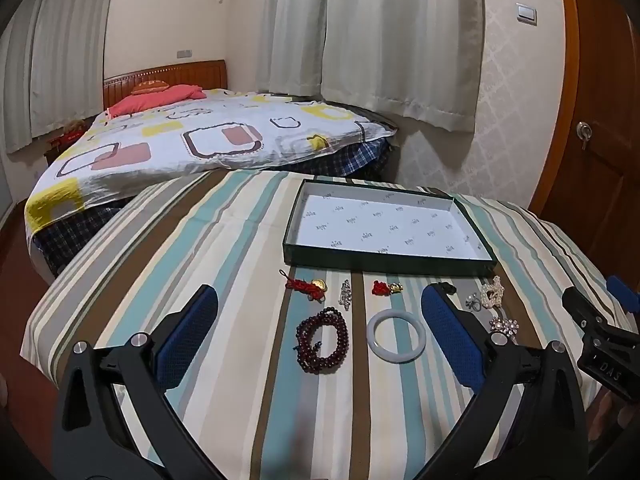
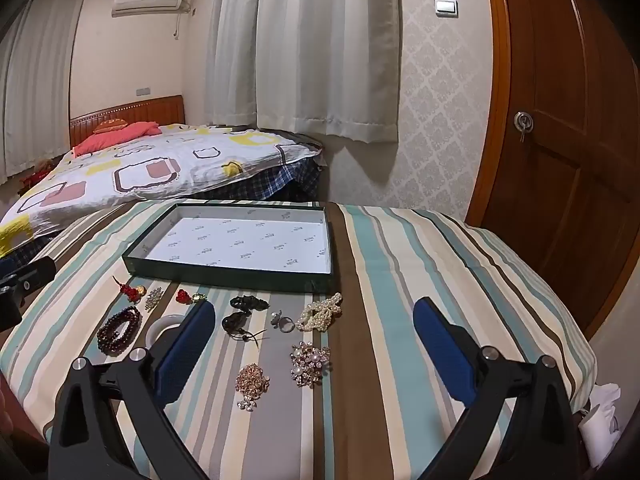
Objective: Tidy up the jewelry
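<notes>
Striped tablecloth (image 2: 400, 264): open tray (image 2: 224, 276), scattered jewelry (image 2: 310, 362).

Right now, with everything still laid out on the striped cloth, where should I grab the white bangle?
Grip the white bangle across one side of its ring, probably the near arc: one finger inside the hole, one outside. It lies flat and apart from the dark red bead bracelet, so come from above with the left tongs, which are open.

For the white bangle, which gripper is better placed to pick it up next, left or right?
Left, probably. In the left wrist view the white bangle lies between the open left gripper fingers, fully visible. In the right wrist view the bangle sits half hidden behind a finger of the open right gripper, off to its side.
</notes>
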